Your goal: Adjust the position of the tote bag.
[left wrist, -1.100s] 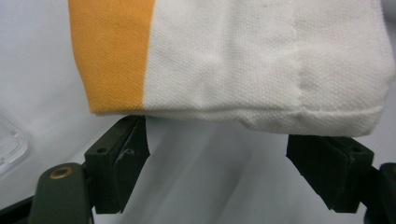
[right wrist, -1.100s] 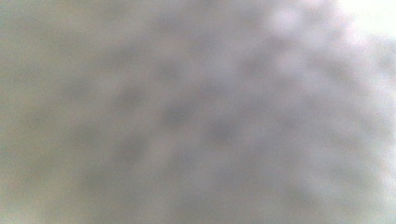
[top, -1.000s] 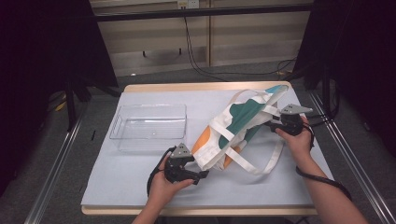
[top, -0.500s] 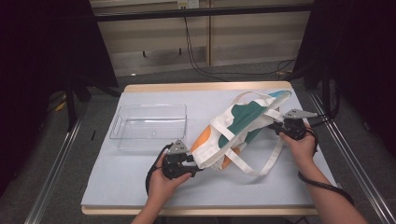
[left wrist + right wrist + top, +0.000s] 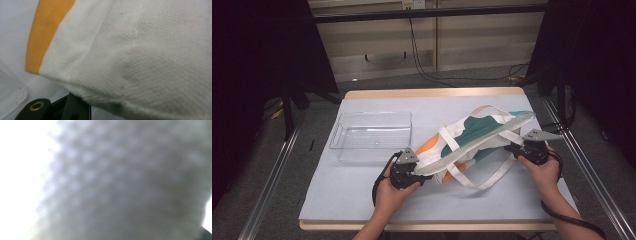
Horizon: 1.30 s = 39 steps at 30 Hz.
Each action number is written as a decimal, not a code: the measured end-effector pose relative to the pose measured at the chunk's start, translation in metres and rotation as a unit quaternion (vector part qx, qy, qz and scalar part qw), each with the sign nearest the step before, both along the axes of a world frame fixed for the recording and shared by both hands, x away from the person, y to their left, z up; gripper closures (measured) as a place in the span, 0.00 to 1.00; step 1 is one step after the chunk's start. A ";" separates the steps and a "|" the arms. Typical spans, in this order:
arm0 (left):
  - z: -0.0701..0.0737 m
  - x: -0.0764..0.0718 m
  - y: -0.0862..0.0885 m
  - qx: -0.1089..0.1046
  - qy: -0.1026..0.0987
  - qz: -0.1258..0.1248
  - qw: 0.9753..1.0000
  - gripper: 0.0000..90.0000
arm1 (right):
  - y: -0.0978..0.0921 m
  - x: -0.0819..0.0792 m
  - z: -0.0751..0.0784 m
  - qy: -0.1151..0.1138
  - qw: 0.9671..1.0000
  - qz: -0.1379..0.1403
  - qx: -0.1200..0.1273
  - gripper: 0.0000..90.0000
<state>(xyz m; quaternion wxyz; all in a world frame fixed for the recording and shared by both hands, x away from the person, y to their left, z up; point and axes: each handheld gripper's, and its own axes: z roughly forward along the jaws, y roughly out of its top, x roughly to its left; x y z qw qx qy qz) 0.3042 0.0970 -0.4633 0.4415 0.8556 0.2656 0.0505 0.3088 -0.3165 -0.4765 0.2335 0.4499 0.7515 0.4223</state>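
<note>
Two grippers have the white canvas tote bag with teal and orange patches point(image 5: 472, 140) stretched between them on the pale blue table point(image 5: 362, 200): the left gripper point(image 5: 424, 176) pinches its edge at seven o'clock, the right gripper point(image 5: 512, 148) appears clamped on cloth at three. Straightening seems well advanced; one strap loops loose toward six o'clock, and the clear plastic tray point(image 5: 372, 135) at ten o'clock holds nothing.

Each black hand-held gripper point(image 5: 424, 176) carries a grey triangular plate and black cable.
</note>
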 end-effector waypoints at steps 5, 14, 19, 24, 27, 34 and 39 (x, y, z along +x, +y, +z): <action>0.000 0.007 0.000 -0.008 0.000 0.008 1.000 0.72 | -0.001 -0.015 -0.001 0.002 1.000 -0.003 0.002 0.97; 0.000 0.020 -0.004 -0.020 -0.002 0.024 1.000 0.73 | 0.001 -0.035 -0.005 0.007 1.000 -0.003 0.000 0.97; 0.001 0.024 -0.003 -0.019 -0.002 0.022 1.000 0.73 | 0.002 -0.041 -0.006 0.008 1.000 -0.006 0.002 0.97; 0.001 0.028 -0.003 -0.024 -0.003 0.025 0.999 0.73 | 0.003 -0.047 -0.005 0.009 1.000 -0.008 0.002 0.97; 0.001 0.032 -0.004 -0.020 -0.006 0.027 0.999 0.73 | 0.005 -0.052 -0.005 0.009 1.000 -0.008 -0.002 0.97; 0.001 0.037 -0.004 -0.017 -0.004 0.027 0.999 0.74 | 0.007 -0.061 -0.004 0.011 1.000 -0.010 -0.001 0.97; 0.001 0.043 -0.005 -0.020 -0.003 0.025 0.999 0.73 | 0.009 -0.068 -0.005 0.011 1.000 -0.010 0.004 0.98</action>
